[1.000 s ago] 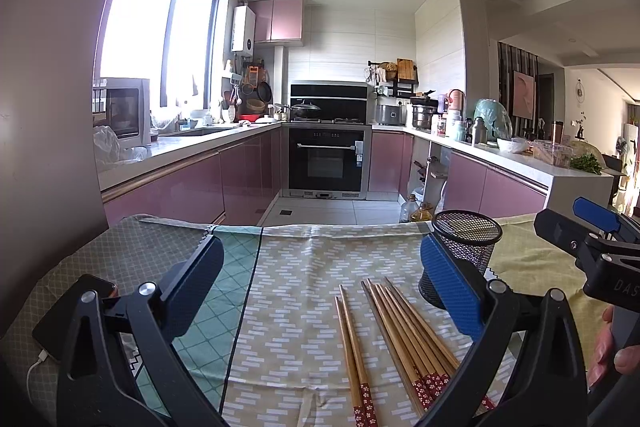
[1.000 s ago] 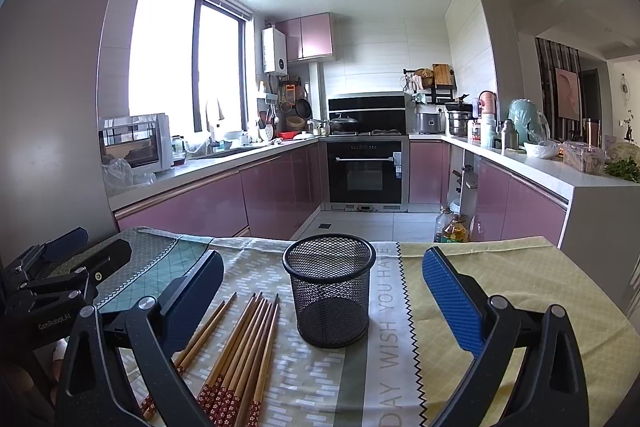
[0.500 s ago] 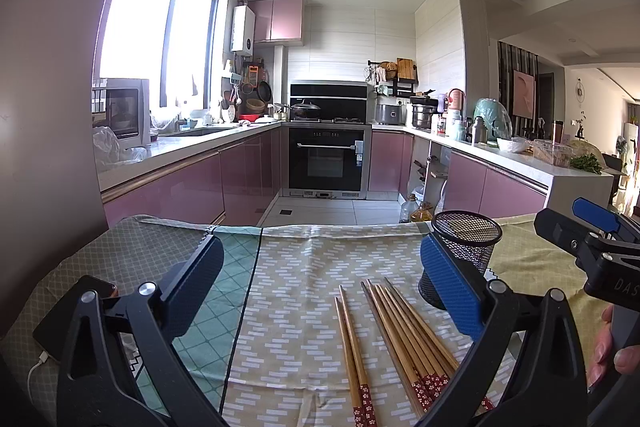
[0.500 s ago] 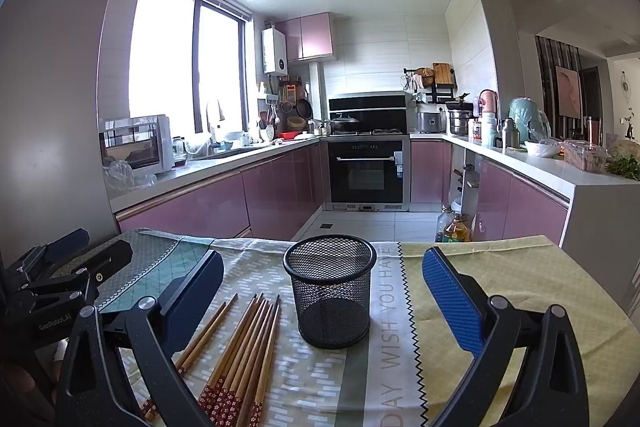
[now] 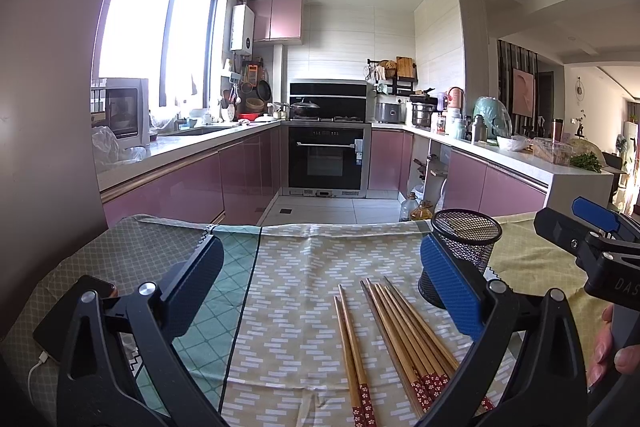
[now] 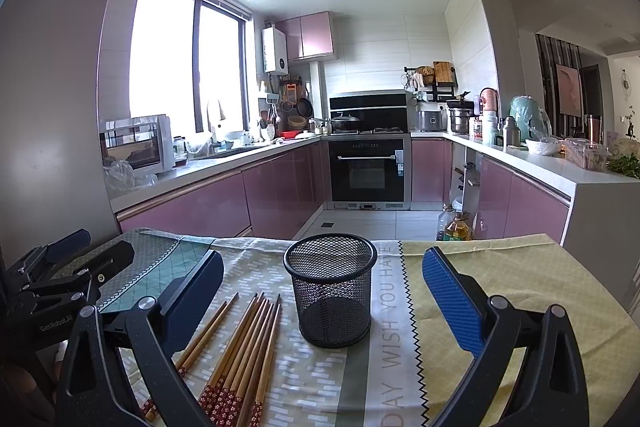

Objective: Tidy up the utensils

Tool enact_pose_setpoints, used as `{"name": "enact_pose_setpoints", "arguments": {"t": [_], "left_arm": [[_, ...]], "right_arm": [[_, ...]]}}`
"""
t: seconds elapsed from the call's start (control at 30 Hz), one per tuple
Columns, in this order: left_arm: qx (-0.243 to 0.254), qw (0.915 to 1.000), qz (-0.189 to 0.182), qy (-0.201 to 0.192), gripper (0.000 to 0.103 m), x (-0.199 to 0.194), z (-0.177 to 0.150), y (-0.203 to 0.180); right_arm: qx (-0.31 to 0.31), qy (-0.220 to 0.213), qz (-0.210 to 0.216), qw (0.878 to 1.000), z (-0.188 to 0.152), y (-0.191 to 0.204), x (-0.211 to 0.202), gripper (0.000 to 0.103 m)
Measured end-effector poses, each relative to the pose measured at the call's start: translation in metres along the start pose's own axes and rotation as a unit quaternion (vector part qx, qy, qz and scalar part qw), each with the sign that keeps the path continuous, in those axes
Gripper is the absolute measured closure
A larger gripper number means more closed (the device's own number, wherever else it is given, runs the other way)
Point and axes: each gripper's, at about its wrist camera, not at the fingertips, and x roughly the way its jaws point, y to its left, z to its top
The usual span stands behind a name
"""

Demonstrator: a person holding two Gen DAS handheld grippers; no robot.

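Several wooden chopsticks (image 5: 404,339) with red patterned ends lie side by side on the cloth-covered table; they also show in the right wrist view (image 6: 244,343). An empty black mesh cup (image 6: 331,290) stands upright to their right, also in the left wrist view (image 5: 466,247). My left gripper (image 5: 320,283) is open and empty, held above the table just left of the chopsticks. My right gripper (image 6: 322,291) is open and empty, with the cup between its jaws in view but farther off.
A dark phone (image 5: 72,311) with a white cable lies at the table's left edge. The table (image 6: 500,279) carries green, patterned and yellow cloths. Beyond its far edge is a kitchen with pink cabinets and an oven (image 6: 370,171).
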Motion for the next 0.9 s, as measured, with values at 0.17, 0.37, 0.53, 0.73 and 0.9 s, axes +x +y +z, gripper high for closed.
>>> {"name": "enact_pose_setpoints", "arguments": {"t": [0.17,0.37,0.53,0.73,0.9], "left_arm": [[0.001,1.0000,0.000,0.000,0.006,-0.0001,-0.0003,-0.0005],[0.001,1.0000,0.001,0.002,0.006,0.0002,-0.0005,-0.0005],[0.002,1.0000,0.001,0.005,0.006,0.0007,-0.0019,-0.0011],[0.003,1.0000,0.000,0.007,0.006,0.0004,-0.0038,-0.0008],[0.005,0.9999,0.000,0.012,0.006,0.0023,-0.0046,-0.0030]], "right_arm": [[0.002,0.004,0.001,1.000,-0.0016,0.0007,0.0020,0.007],[0.003,0.004,0.002,1.000,-0.0021,0.0018,0.0019,0.007],[0.003,0.005,0.002,1.000,-0.0020,0.0014,0.0024,0.007],[0.005,0.008,0.004,1.000,-0.0039,0.0012,0.0037,0.007],[0.006,0.012,0.007,1.000,-0.0056,0.0042,0.0034,0.007]]}}
